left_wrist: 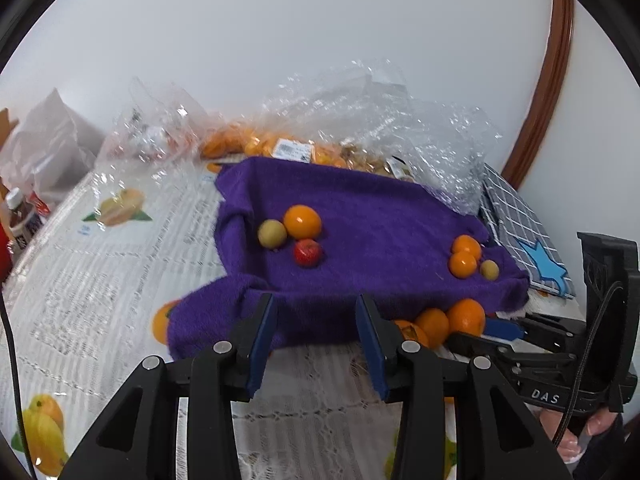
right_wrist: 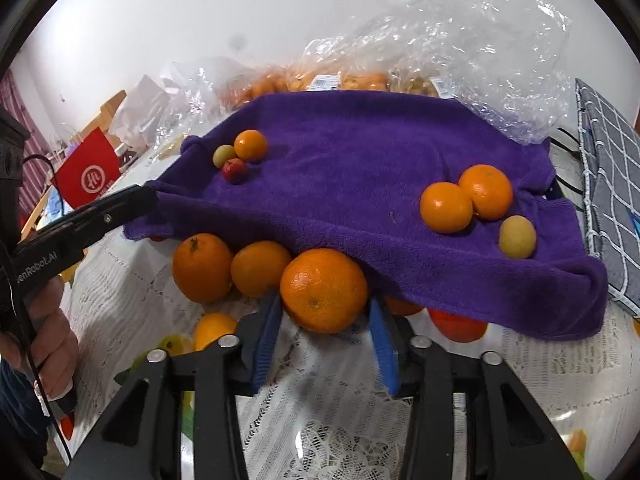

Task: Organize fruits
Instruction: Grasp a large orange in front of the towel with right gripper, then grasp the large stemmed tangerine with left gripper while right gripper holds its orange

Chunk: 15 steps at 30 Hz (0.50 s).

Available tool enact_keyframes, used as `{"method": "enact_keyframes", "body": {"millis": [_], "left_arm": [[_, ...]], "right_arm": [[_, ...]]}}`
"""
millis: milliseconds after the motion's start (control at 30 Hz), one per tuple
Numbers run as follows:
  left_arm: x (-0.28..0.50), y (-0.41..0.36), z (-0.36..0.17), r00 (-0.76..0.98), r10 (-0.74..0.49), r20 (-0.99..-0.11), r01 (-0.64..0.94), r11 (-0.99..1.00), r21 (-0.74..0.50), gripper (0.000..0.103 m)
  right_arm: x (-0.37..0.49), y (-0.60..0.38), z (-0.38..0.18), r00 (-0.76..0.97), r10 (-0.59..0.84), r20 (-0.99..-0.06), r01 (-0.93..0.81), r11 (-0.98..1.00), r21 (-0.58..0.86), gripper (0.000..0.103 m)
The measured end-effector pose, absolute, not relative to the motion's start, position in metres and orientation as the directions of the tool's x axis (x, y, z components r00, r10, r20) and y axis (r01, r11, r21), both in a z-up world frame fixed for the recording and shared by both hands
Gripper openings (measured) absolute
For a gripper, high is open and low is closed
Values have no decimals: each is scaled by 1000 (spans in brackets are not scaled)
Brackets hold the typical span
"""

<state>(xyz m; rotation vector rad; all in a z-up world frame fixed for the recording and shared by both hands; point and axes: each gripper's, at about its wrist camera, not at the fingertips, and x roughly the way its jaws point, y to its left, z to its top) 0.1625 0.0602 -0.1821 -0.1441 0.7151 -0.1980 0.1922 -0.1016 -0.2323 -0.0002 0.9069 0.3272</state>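
A purple towel [left_wrist: 360,216] [right_wrist: 360,168] lies on the table. On its left sit an orange [left_wrist: 302,221], a yellow-green fruit [left_wrist: 272,233] and a small red fruit [left_wrist: 307,252]. On its right sit two oranges [right_wrist: 446,207] [right_wrist: 486,191] and a yellow-green fruit [right_wrist: 517,237]. Loose oranges [right_wrist: 202,267] [right_wrist: 260,268] lie at the towel's front edge. My right gripper [right_wrist: 324,320] is shut on a large orange [right_wrist: 323,290]. My left gripper [left_wrist: 316,320] is open and empty, at the towel's front edge; it also shows in the right wrist view [right_wrist: 132,200].
Clear plastic bags [left_wrist: 380,120] with more oranges lie behind the towel. A grey checked cloth [left_wrist: 520,232] is at the right. A lace tablecloth with fruit prints [left_wrist: 120,240] covers the table. A red box [right_wrist: 90,174] and bottles [left_wrist: 20,216] stand at the left.
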Motion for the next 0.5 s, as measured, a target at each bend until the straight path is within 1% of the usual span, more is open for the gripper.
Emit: {"method": "enact_keyframes", "body": {"millis": [167,367,500], "left_arm": [[168,52,-190,673,-316,-668,186,947,-261,39],[169,36,-194,623,-399,-673,251,917,-311,39],[169,22,-199,595,-405,-694,277,914,-295,40]], "right_arm": [[181,-110,-224,615,272,-741,-262,956,133,41],[162,-132,-213,688,216,-693,-197,974,108,41],[152,-145,-209,718,182,-672,-164,982,91,41]]}}
